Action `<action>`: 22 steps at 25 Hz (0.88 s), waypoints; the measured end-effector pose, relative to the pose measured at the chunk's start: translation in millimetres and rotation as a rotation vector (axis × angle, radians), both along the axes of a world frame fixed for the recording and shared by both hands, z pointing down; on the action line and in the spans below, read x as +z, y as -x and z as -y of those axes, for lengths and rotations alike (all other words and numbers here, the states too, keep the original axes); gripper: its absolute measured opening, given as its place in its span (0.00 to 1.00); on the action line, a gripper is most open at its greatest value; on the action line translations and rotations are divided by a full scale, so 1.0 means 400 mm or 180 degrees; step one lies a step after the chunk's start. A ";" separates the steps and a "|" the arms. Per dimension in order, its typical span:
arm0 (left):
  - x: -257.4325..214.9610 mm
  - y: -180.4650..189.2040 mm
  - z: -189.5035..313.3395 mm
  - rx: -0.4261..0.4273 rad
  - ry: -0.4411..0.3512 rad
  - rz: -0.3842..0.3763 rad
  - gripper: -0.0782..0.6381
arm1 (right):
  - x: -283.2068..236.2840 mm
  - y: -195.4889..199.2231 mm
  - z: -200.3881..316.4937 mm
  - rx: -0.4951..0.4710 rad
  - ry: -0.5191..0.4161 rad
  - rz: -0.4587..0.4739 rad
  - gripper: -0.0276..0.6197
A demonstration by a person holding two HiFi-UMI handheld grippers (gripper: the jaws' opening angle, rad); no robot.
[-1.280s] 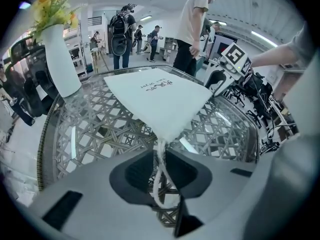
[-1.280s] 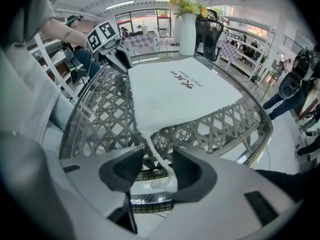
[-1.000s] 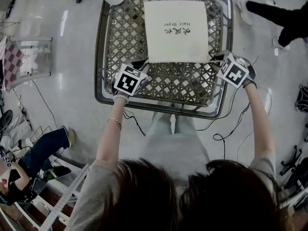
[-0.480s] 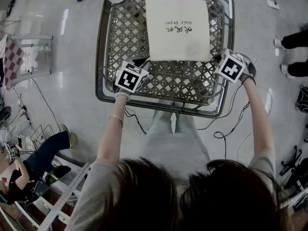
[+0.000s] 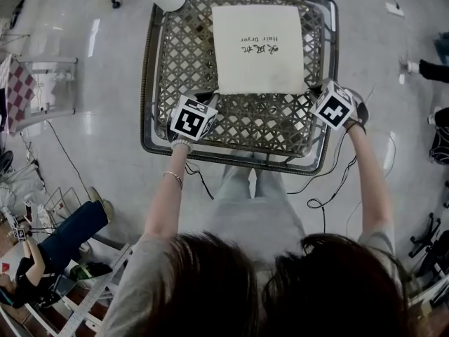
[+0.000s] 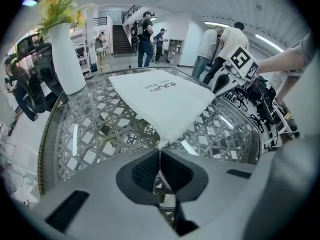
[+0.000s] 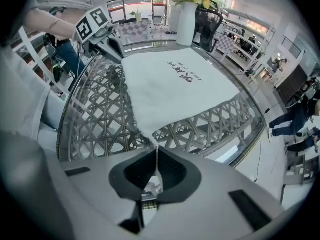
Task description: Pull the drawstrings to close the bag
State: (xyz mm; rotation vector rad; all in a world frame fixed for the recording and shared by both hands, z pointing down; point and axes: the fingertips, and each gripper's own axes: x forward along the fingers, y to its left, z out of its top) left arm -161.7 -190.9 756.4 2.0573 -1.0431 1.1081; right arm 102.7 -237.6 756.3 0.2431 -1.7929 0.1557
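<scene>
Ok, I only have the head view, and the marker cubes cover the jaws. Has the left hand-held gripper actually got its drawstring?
Observer: Yes. The left hand-held gripper is shut on the left drawstring, right where it leaves the corner of the bag.
Operator: And the other side?
Observer: Same there. The right hand-held gripper is shut on the right drawstring, with the string running between its pads.

Bag print: we read "Hair Dryer" on the white bag, ahead of the left gripper and right gripper.
Characters beside it: unreadable to us.
</scene>
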 end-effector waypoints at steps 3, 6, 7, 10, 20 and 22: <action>-0.005 0.002 -0.001 -0.0049 -0.0012 -0.0003 0.15 | -0.008 -0.004 -0.008 0.0090 -0.0007 0.0056 0.08; -0.017 0.005 -0.001 -0.0057 -0.0029 -0.0008 0.15 | -0.025 -0.003 -0.008 0.0115 -0.0080 0.0091 0.08; -0.021 0.005 0.001 -0.0058 -0.0038 -0.0003 0.15 | -0.031 -0.002 -0.006 0.0119 -0.0105 0.0102 0.08; -0.037 0.007 0.005 -0.0088 -0.0068 0.0015 0.15 | -0.051 0.002 -0.004 0.0167 -0.0150 0.0169 0.08; -0.124 0.023 0.030 -0.0351 -0.0214 -0.0200 0.15 | -0.179 0.015 0.040 0.0600 -0.0270 0.0751 0.08; -0.145 0.026 0.039 -0.0374 -0.0267 -0.0214 0.15 | -0.205 0.016 0.055 0.0691 -0.0283 0.0898 0.08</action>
